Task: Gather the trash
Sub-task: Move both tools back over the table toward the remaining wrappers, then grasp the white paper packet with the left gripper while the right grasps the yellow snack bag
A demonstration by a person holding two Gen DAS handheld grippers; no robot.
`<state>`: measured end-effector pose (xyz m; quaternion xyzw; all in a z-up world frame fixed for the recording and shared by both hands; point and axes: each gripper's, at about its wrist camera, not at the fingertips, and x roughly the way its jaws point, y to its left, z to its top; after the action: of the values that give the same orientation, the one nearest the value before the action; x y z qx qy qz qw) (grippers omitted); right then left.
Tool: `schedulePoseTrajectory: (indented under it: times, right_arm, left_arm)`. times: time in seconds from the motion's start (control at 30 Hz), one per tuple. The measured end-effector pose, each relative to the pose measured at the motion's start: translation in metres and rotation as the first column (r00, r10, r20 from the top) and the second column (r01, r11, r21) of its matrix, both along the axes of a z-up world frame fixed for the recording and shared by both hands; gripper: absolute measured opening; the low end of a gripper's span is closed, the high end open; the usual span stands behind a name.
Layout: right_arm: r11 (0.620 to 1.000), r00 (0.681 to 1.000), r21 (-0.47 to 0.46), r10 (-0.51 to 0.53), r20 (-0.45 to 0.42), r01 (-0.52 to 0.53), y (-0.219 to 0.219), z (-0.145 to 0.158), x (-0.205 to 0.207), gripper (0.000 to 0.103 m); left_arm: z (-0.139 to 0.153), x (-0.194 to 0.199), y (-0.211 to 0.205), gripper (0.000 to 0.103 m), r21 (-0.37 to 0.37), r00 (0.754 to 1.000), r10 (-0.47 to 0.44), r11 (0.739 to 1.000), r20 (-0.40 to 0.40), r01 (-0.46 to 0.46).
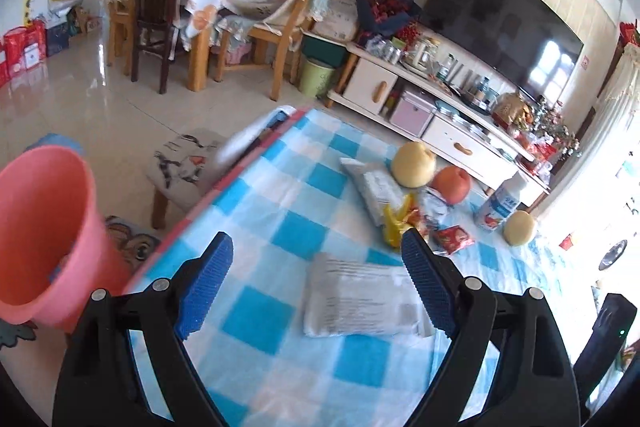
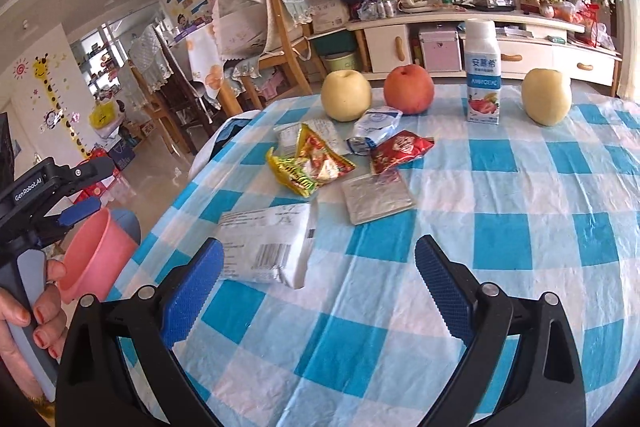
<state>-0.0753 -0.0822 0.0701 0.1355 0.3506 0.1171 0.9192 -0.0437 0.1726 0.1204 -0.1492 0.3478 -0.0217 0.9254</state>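
Several wrappers lie on the blue-checked tablecloth point(image 2: 500, 227): a white barcoded packet point(image 2: 266, 245), a silver foil packet point(image 2: 378, 197), a yellow-red snack bag point(image 2: 310, 163), a red sachet point(image 2: 400, 149) and a white-blue wrapper point(image 2: 376, 125). A pink bin point(image 1: 40, 231) stands beside the table's left edge. My left gripper point(image 1: 316, 285) is open above a grey-white packet point(image 1: 360, 303). My right gripper point(image 2: 318, 287) is open and empty, just right of the barcoded packet. The left gripper point(image 2: 80, 205) also shows in the right wrist view near the pink bin point(image 2: 98, 253).
Two yellow pears point(image 2: 346, 95) point(image 2: 546, 97), a red apple point(image 2: 408, 89) and a yogurt bottle point(image 2: 482, 71) stand at the table's far side. A stool point(image 1: 184, 167) and wooden chairs point(image 1: 280, 27) stand on the floor beyond. A TV cabinet point(image 1: 440, 115) lines the wall.
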Motion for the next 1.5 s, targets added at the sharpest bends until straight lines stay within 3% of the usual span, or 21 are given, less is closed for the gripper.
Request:
schedulePoseTrajectory:
  times: [0.27,0.53,0.7,0.97,1.2,1.3,1.4,1.5]
  right_arm:
    - [0.997,0.997,0.036,-0.062,-0.043,0.064,-0.039,-0.007,0.016,0.095]
    - [0.992,0.994,0.100,-0.076,-0.074,0.083,-0.059,-0.014,0.019,0.095]
    - [0.988,0.995,0.134,-0.068,-0.070,0.077,-0.065,-0.012,0.019,0.095]
    - [0.977,0.995,0.189,-0.085,-0.059,0.094,-0.076,-0.008,0.014,0.095]
    - [0.975,0.995,0.201,-0.080,-0.057,0.090,-0.078,-0.007,0.012,0.095]
    - [0.975,0.995,0.203,-0.081,-0.057,0.091,-0.078,-0.007,0.012,0.095]
    - [0.970,0.994,0.223,-0.082,-0.067,0.096,-0.082,-0.008,0.013,0.095]
    - [0.964,0.994,0.245,-0.083,-0.077,0.099,-0.085,-0.009,0.012,0.095]
  left_arm:
    - [-0.023,0.096,-0.072,0.087,0.078,0.988,-0.078,0.993,-0.131,0.089]
    - [-0.059,0.184,-0.110,0.087,0.101,0.958,-0.100,0.986,-0.270,0.132]
    - [-0.077,0.221,-0.130,0.087,0.166,0.943,-0.082,0.976,-0.324,0.142]
    - [-0.086,0.253,-0.150,0.087,0.184,0.931,-0.074,0.972,-0.358,0.147]
    - [-0.097,0.260,-0.161,0.087,0.248,0.928,-0.022,0.961,-0.372,0.123]
    - [-0.096,0.256,-0.163,0.084,0.303,0.934,0.041,0.950,-0.355,0.074]
    - [-0.093,0.251,-0.155,0.083,0.308,0.940,0.094,0.951,-0.328,0.012]
    - [-0.100,0.252,-0.150,0.083,0.310,0.933,0.102,0.951,-0.346,0.012]
